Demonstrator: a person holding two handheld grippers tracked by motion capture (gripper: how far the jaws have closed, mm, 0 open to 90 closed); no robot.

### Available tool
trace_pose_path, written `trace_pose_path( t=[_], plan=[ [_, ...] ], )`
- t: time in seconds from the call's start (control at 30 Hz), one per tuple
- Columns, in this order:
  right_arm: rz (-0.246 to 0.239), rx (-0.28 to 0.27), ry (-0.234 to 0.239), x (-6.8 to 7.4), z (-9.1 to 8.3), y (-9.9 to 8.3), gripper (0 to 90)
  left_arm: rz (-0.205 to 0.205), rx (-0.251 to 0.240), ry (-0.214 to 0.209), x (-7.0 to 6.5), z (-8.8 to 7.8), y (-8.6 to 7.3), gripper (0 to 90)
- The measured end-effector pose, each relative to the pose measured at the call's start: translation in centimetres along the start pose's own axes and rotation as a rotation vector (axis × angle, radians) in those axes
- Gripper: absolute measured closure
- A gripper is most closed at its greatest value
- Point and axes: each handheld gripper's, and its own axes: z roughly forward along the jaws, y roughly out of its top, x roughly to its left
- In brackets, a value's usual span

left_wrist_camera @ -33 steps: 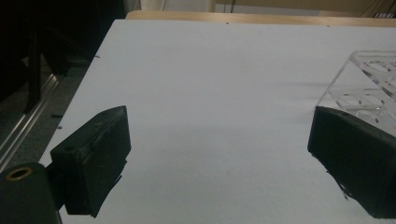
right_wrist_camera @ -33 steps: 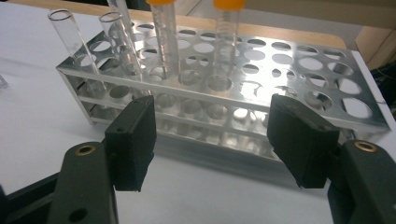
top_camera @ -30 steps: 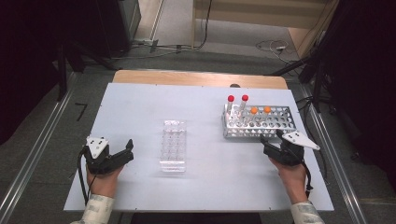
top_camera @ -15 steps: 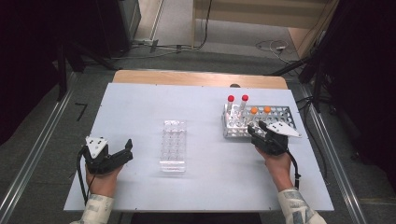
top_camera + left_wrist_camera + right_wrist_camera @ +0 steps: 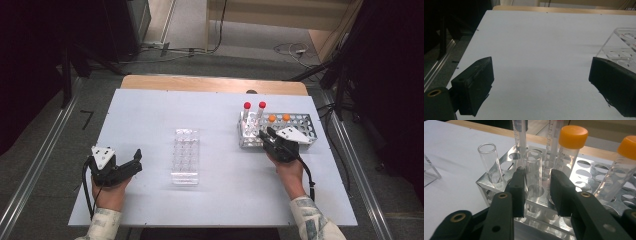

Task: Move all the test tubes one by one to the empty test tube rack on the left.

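In the high view, the right hand-held gripper (image 5: 267, 136) sits at the near edge of the metal rack (image 5: 305, 131), which stands on the right half of the white table (image 5: 150, 115). Its jaws point into the rack's near left part, just below two tall red-capped tubes (image 5: 247, 114) and beside two orange-capped tubes (image 5: 272, 119). The clear plastic rack (image 5: 185, 156) lies flat near the middle of the table, well apart from the metal one. The left hand-held gripper (image 5: 131, 165) rests near the table's front left corner, its jaws pointing toward the clear plastic rack without touching it. In the left gripper view, the two black jaws of the left hand-held gripper (image 5: 541, 82) stand spread wide with only bare table between them; a corner of the clear plastic rack (image 5: 624, 45) shows at the right edge, just beyond the right jaw. In the right gripper view, the right hand-held gripper (image 5: 537, 192) has its jaws on either side of an uncapped clear glass tube (image 5: 533, 170) that stands upright in a hole at the front of the metal rack (image 5: 499, 185). The jaws have just been closing around this tube; the left pad lies against the glass, while a narrow gap seems to remain at the right pad, so a firm pinch cannot be confirmed. A second uncapped glass tube (image 5: 488, 161) stands upright in the rack's left corner hole, and an orange-capped tube (image 5: 570, 150) rises just behind the right jaw.
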Motion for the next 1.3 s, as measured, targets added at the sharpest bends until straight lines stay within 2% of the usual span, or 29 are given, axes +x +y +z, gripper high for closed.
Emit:
trace_pose_path(
  t=[0.27,0.5,0.7,0.93,1.17,1.3],
  plan=[
    [-0.003,-0.001,-0.005,0.1,0.4,0.0,72.3,0.000,-0.001,0.001,0.0,0.0,0.0,6.3],
    [-0.013,-0.028,-0.012,0.2,0.1,0.3,72.8,0.001,-0.001,0.001,0.0,0.0,0.0,6.3],
    [-0.017,-0.080,-0.008,0.3,-1.5,1.7,72.8,0.031,-0.017,0.005,-0.3,-0.1,0.2,6.3],
    [0.003,-0.118,-0.003,0.0,-3.2,3.0,72.9,0.040,-0.029,-0.011,-0.7,-0.4,0.7,6.3],
    [0.003,-0.132,0.018,0.0,-4.6,3.3,72.9,0.033,-0.036,-0.030,-1.2,-0.6,1.0,6.4],
    [0.000,-0.116,0.047,0.5,-5.3,3.0,72.9,0.038,-0.044,-0.054,-1.7,-0.9,1.4,6.4]
  ],
)
